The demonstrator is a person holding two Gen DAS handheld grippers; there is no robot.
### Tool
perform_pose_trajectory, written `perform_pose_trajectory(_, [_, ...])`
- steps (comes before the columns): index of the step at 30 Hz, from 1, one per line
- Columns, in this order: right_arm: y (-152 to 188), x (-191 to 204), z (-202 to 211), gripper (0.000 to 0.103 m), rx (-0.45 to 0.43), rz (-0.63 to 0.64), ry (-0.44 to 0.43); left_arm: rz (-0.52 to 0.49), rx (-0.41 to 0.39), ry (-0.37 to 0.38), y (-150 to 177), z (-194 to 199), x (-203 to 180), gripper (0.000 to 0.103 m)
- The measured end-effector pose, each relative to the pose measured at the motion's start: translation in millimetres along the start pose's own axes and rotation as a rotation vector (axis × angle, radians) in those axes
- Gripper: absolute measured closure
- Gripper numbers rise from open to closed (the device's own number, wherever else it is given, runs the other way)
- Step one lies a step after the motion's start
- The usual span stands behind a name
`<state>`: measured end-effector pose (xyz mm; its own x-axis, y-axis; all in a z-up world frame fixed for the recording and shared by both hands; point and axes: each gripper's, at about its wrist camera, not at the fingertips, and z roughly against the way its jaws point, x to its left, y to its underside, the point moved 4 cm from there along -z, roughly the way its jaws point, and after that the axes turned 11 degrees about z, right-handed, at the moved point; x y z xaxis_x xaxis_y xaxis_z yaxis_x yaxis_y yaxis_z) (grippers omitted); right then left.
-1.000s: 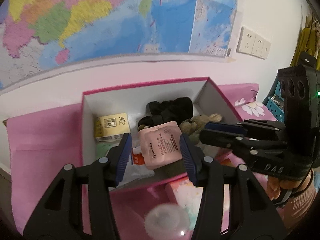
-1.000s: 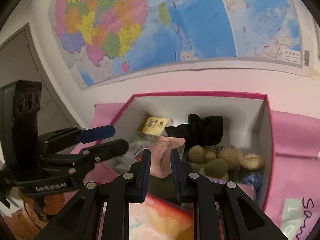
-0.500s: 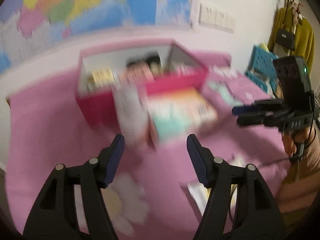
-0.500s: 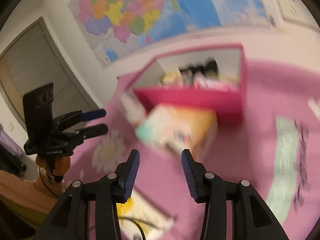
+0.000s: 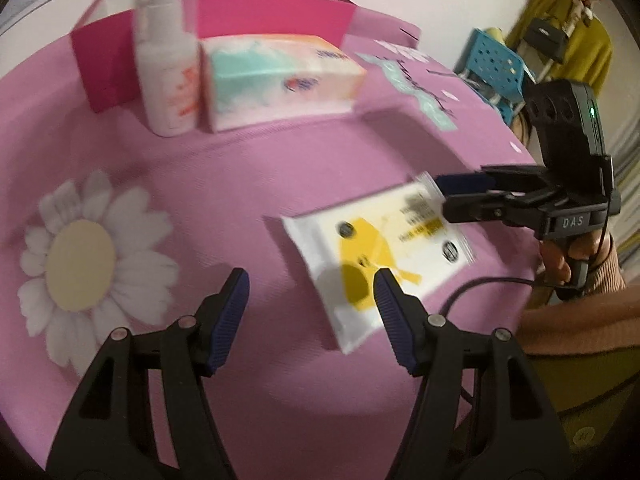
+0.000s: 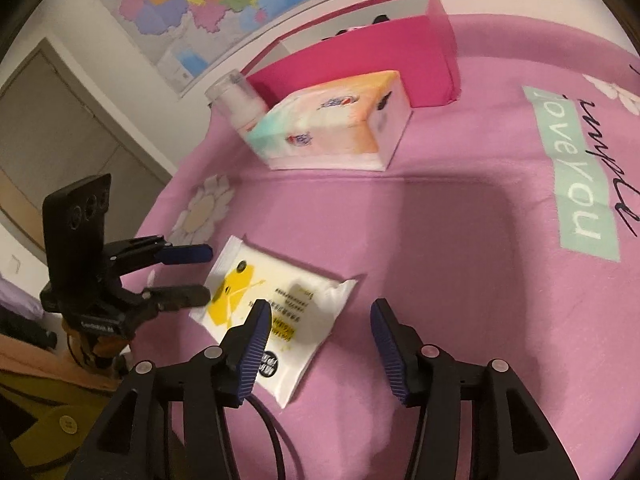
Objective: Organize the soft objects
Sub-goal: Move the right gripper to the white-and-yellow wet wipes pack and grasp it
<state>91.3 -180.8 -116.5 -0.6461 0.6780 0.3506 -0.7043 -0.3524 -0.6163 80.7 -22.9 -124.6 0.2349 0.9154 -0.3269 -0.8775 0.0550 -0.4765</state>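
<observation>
Left wrist view: both grippers, left gripper (image 5: 311, 294) and right gripper (image 6: 316, 334), are held spread and empty; the flat wipes pack (image 5: 378, 252) could be slid across the cloth-covered surface (image 5: 248, 184) rather than pinched.

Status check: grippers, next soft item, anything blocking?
Left gripper open, empty. Right gripper open, empty. Flat white-and-yellow wipes pack lies on pink cloth between both. Nothing blocking it.

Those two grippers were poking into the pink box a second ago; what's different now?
Both have pulled back from the pink box toward the yellow-and-white wipes packet. The right gripper had its jaws nearly shut; now they are wide apart. The left gripper stays open, holding nothing. The tissue pack and bottle stay put.
</observation>
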Motion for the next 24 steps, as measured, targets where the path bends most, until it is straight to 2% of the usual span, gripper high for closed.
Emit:
perform_pose_trajectory(6, [-1.4, 17.9, -10.5, 0.053, -0.012, 0.03, -0.014, -0.017, 0.02, 0.064, 4.2, -3.8, -13.8, 0.037])
perform_pose_trajectory(9, [-3.6, 18.4, -16.7, 0.075, -0.014, 0.017, 0.001, -0.004, 0.021, 0.093, 2.6, -6.4, -18.2, 0.034])
perform_pose_trajectory(12, [-4.6, 16.9, -14.7, 0.082, -0.031, 0.015, 0.018, 0.012, 0.007, 0.091, 1.0, -6.8, -18.0, 0.034])
perform_pose_trajectory(17, [-5.4, 12.4, -11.0, 0.086, -0.053, -0.003, 0.018, 0.053, -0.008, 0.08, -3.3, -4.2, -11.9, 0.04])
perform_pose_trajectory(24, [-12.8, 13.0, -3.0, 0.089, -0.082, 0.002, 0.024, 0.045, -0.036, 0.044, -11.2, 1.2, -14.5, 0.04])
